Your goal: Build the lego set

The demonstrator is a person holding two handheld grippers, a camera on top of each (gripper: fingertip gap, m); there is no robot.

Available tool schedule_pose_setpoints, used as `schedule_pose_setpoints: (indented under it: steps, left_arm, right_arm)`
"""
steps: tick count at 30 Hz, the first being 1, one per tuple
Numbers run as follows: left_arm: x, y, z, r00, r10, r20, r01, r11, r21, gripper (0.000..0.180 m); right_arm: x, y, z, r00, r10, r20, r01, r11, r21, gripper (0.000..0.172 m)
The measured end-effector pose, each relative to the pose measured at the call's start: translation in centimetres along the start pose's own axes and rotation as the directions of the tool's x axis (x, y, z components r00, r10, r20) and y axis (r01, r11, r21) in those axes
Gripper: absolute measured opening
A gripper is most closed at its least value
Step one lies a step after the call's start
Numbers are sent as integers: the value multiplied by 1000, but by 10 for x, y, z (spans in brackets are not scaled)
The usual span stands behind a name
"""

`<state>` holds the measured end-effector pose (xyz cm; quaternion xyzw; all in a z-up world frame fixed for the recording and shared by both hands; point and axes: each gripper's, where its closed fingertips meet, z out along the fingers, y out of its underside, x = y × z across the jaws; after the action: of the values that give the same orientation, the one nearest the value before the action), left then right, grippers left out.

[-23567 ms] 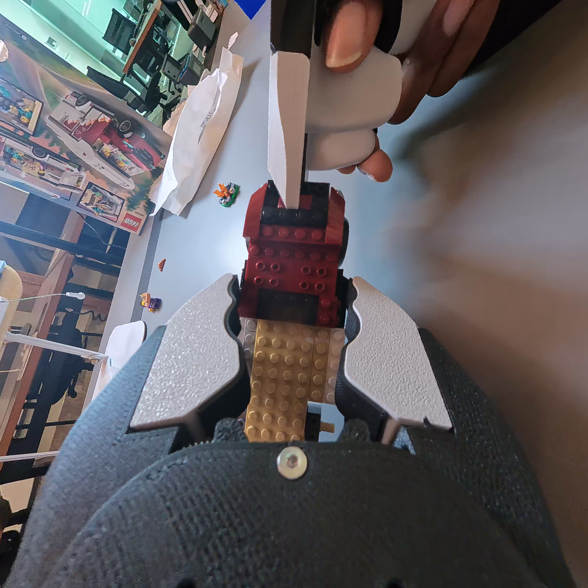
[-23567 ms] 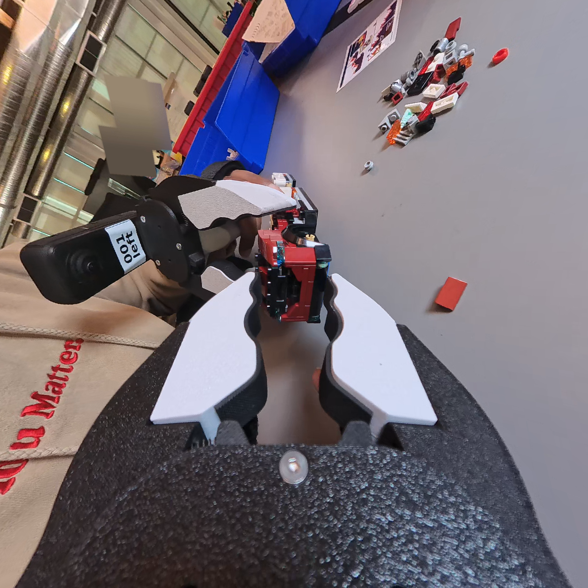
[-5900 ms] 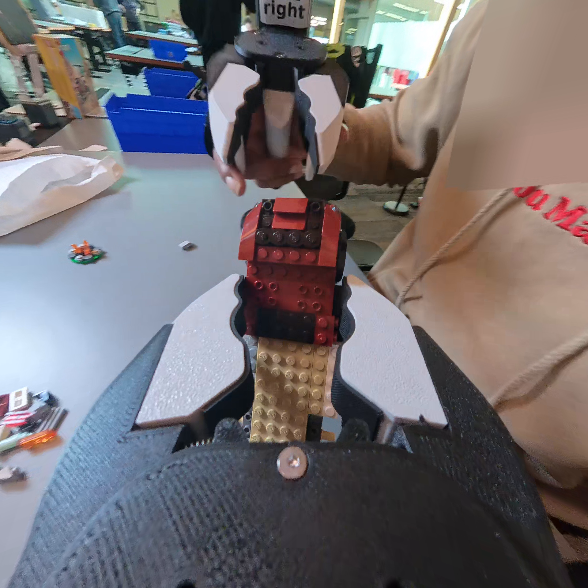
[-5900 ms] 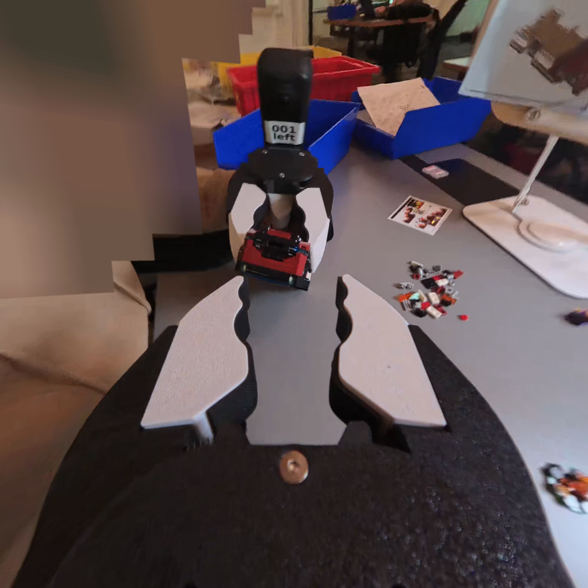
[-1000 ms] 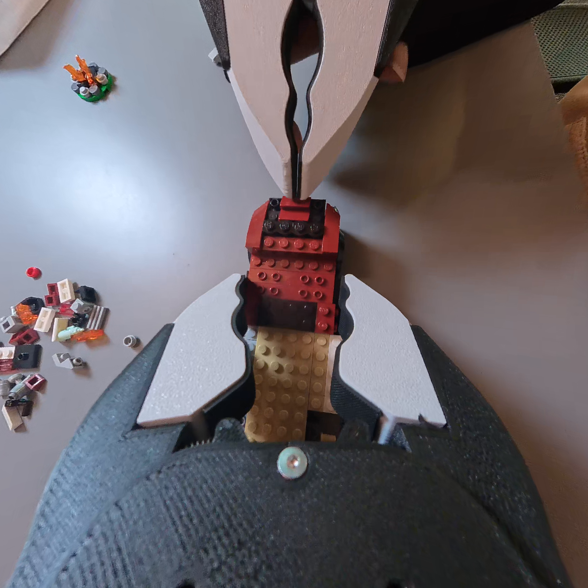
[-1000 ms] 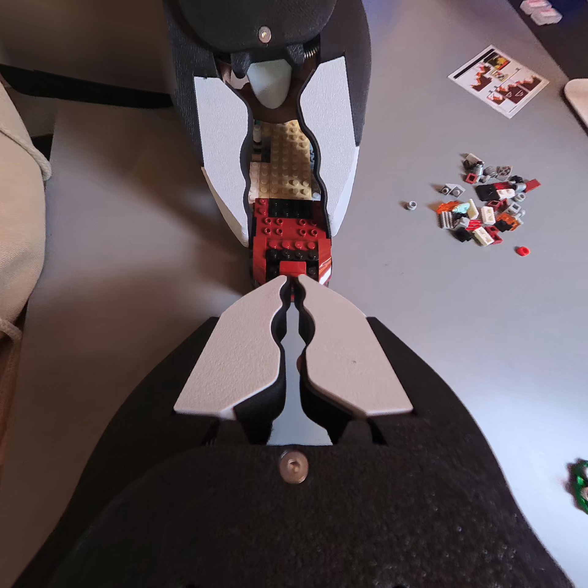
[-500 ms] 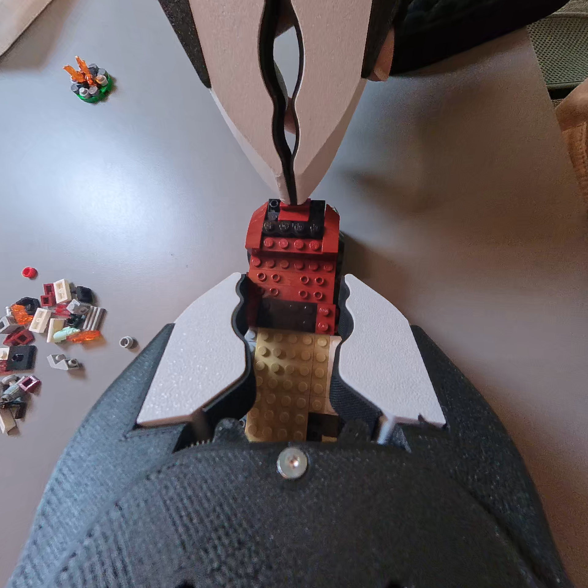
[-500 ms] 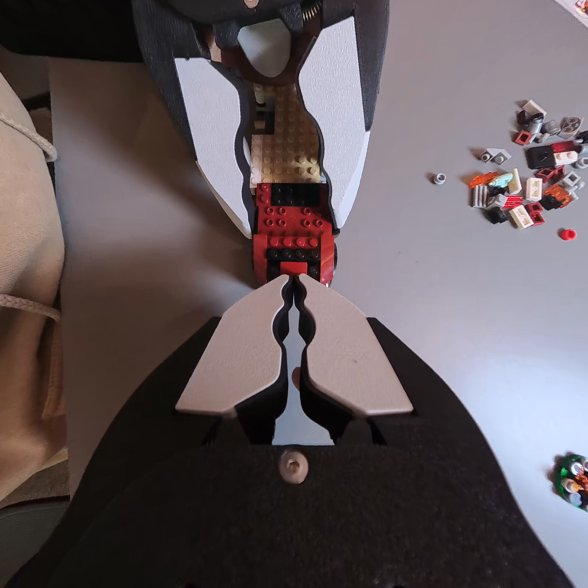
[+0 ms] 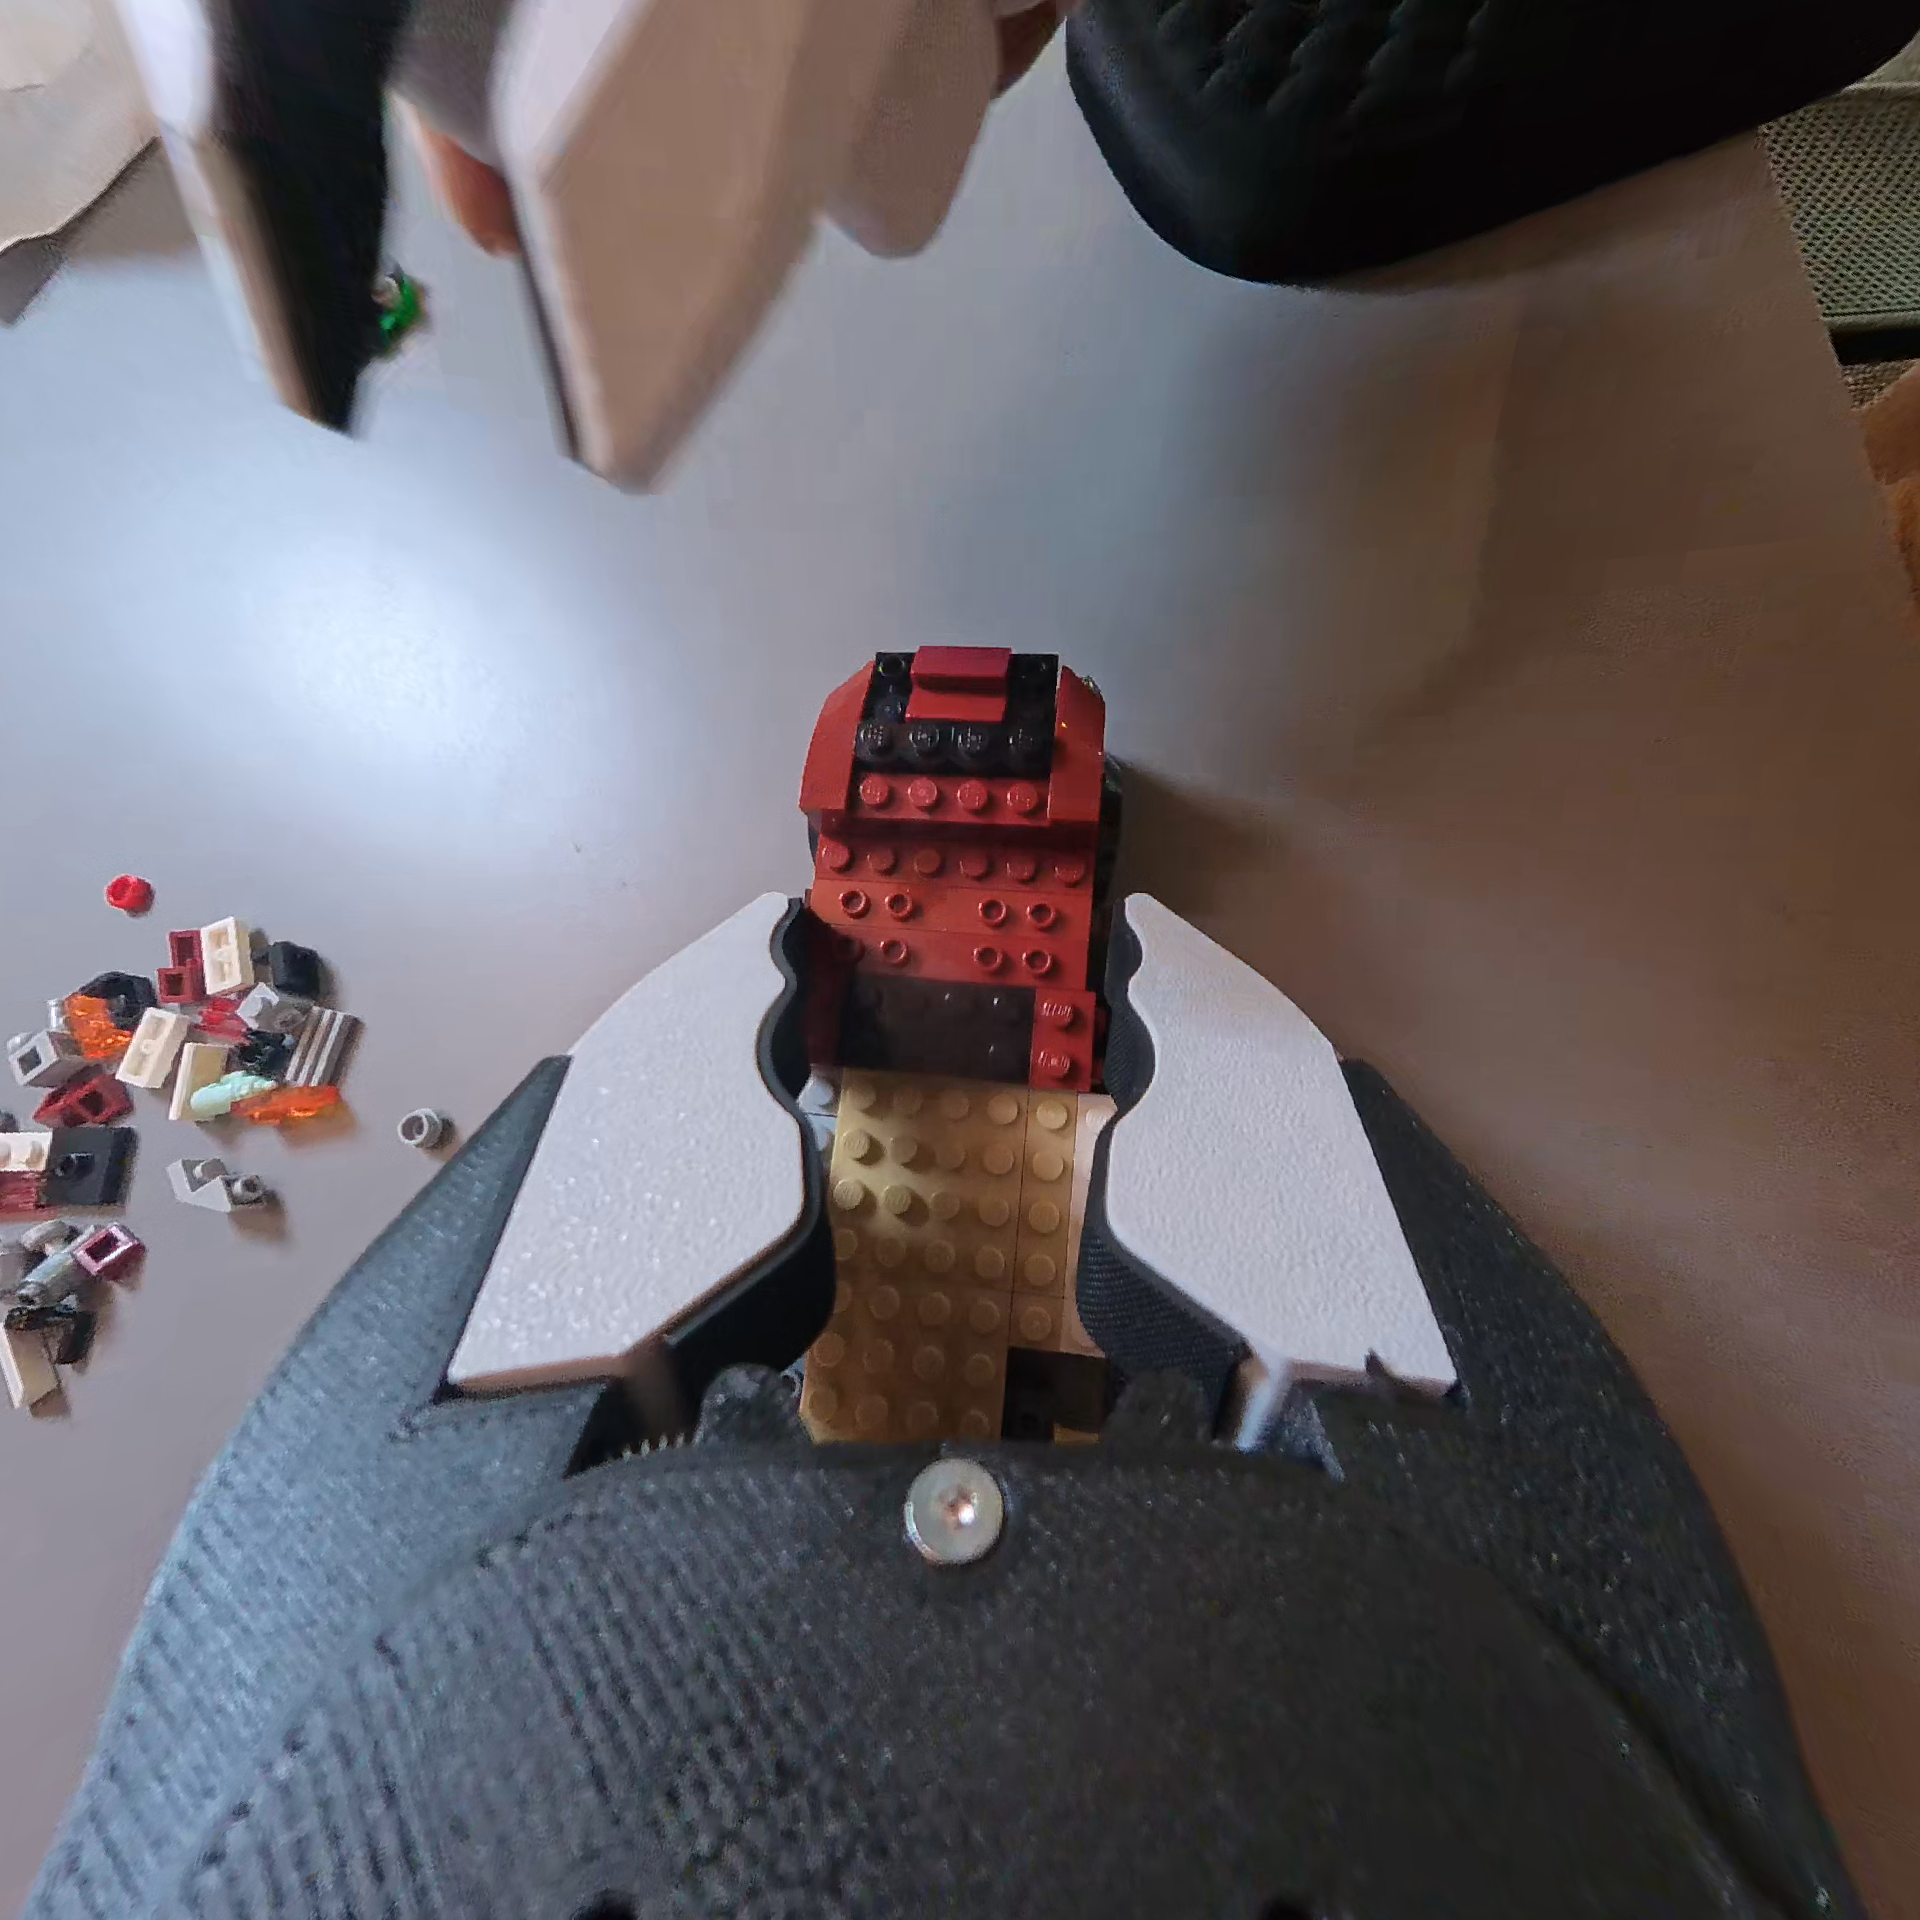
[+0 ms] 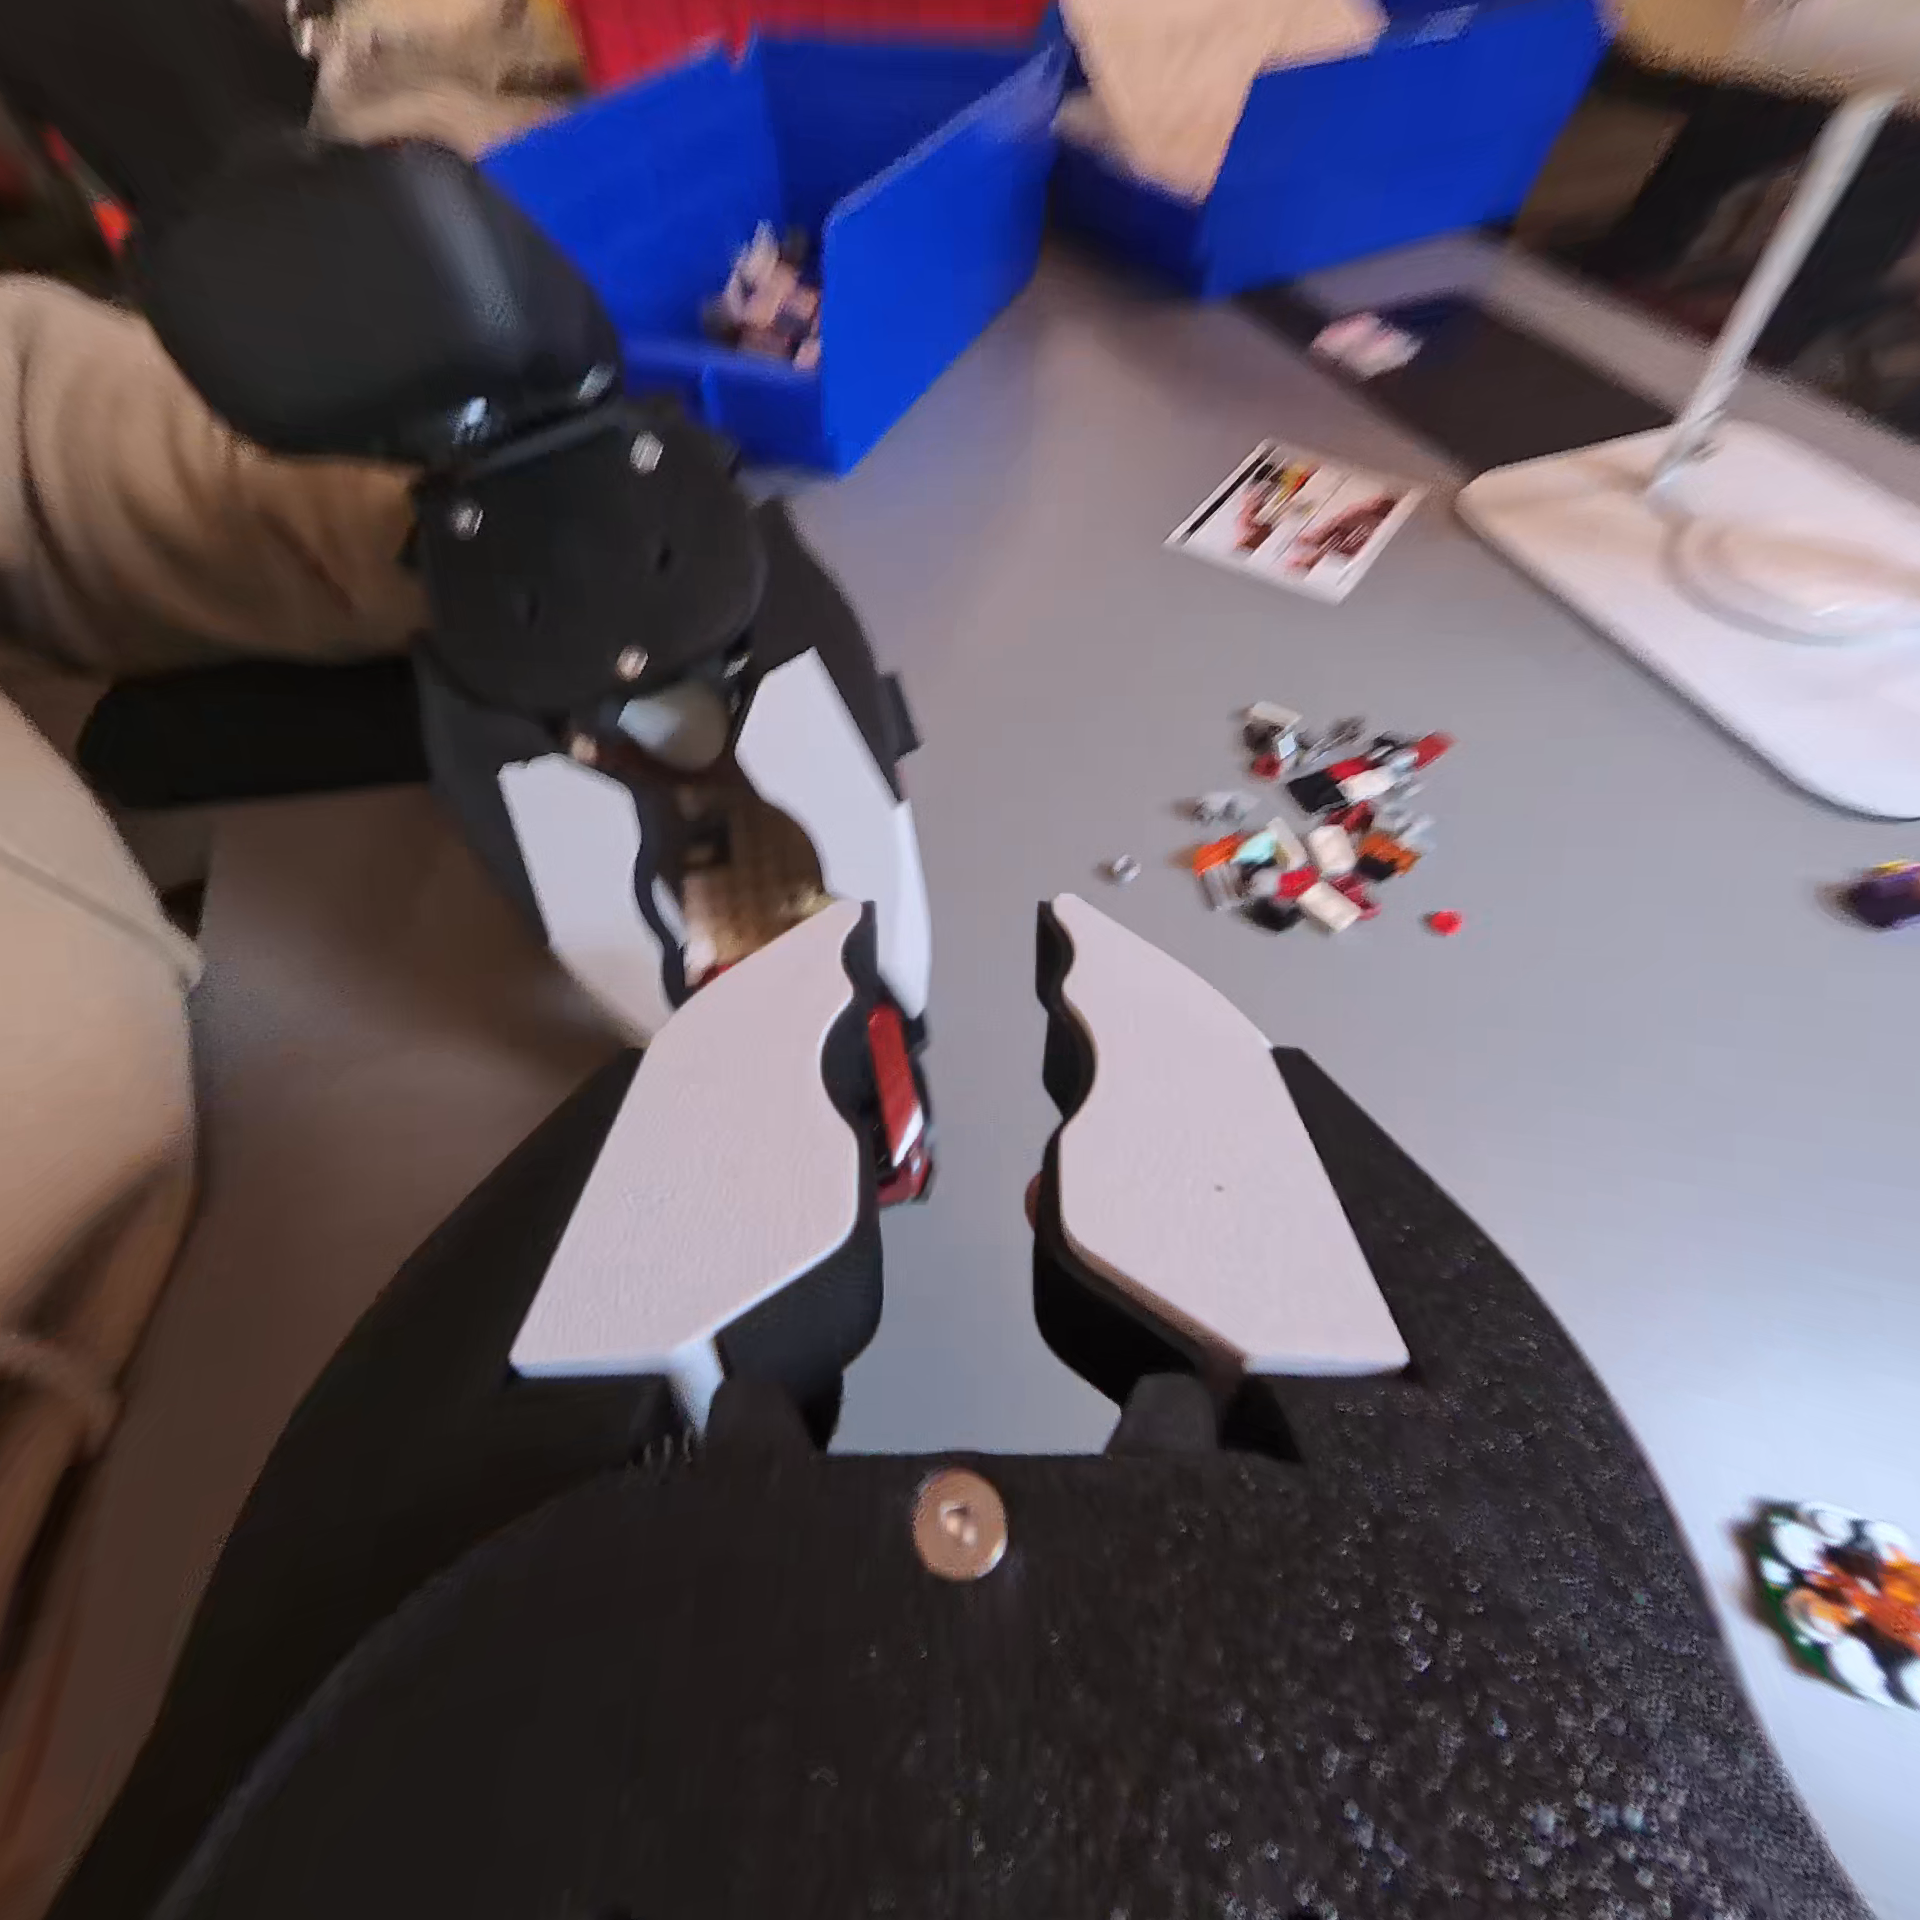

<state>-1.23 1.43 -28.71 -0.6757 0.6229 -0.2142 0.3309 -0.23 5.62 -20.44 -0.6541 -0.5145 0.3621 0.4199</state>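
Note:
My left gripper [image 9: 956, 906] is shut on a brick model [image 9: 956, 831] with a dark red and black front and a tan plate at the back. Both pads press its sides and hold it over the grey table [image 9: 520, 675]. A small dark red tile [image 9: 961, 670] sits on the model's front end. My right gripper [image 10: 951, 909] is open and empty. In the left wrist view it [image 9: 473, 447] is blurred at the upper left, clear of the model. In the right wrist view the left gripper's fingers [image 10: 831, 790] hold the model [image 10: 894, 1091] just left of my right fingertips.
A pile of small loose bricks [image 10: 1320, 831] [image 9: 156, 1039] lies on the table, with a red round stud [image 10: 1442, 921] and a grey round piece [image 9: 424, 1127] beside it. Blue bins [image 10: 831, 260], a leaflet [image 10: 1294, 530] and a white lamp base [image 10: 1714, 603] stand farther back. A small green and orange build [image 10: 1839, 1600] is at the right. Spacing between my two grippers at the tips: around 9 cm. About 9 cm separates my left fingertips from the grey round piece [image 9: 424, 1127]. It is also in sight in the right wrist view [image 10: 1129, 869].
My right gripper was shut with its tips on the dark red tile at the model's front. It has opened and pulled away from the model. The left gripper still holds the model.

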Motion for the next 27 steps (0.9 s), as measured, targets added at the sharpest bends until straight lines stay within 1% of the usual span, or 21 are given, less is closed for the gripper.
schedule_pose_setpoints:
  steps: [2,6,9,12,14,17,19,21,23,27]
  left_arm:
    - [-2,-1,1,1000,-8,15,8,1000,1,56]
    - [-7,-5,-1,999,-18,48,17,999,30,55]
    - [-13,-28,-19,995,-89,41,79,979,189,56]
    - [-41,-45,-48,977,-170,133,111,924,365,54]
    - [-62,-47,-68,949,-242,203,126,879,460,45]
    - [-94,-39,-96,883,-359,302,135,811,569,28]
    - [-114,-27,-113,821,-428,378,123,779,614,13]
    - [-130,-14,-126,760,-470,449,104,770,630,1]
    - [-141,-2,-135,712,-503,490,97,761,641,0]
    - [-152,11,-141,681,-542,492,121,747,654,0]
  right_arm:
    - [15,-13,-3,998,27,-57,-21,995,100,33]
    - [43,-23,-1,988,45,-151,-18,985,173,38]
    - [55,-34,2,984,47,-169,-11,978,209,39]
    - [69,-42,5,977,40,-209,10,972,233,43]
    - [79,-47,7,972,37,-231,19,971,237,45]
    - [91,-56,5,960,30,-278,50,960,276,40]
    - [96,-59,4,954,33,-299,61,952,300,37]
    - [97,-59,2,944,21,-329,86,947,309,37]
    - [100,-55,0,930,4,-366,116,945,305,34]
    - [108,-49,1,913,-12,-408,147,943,300,28]
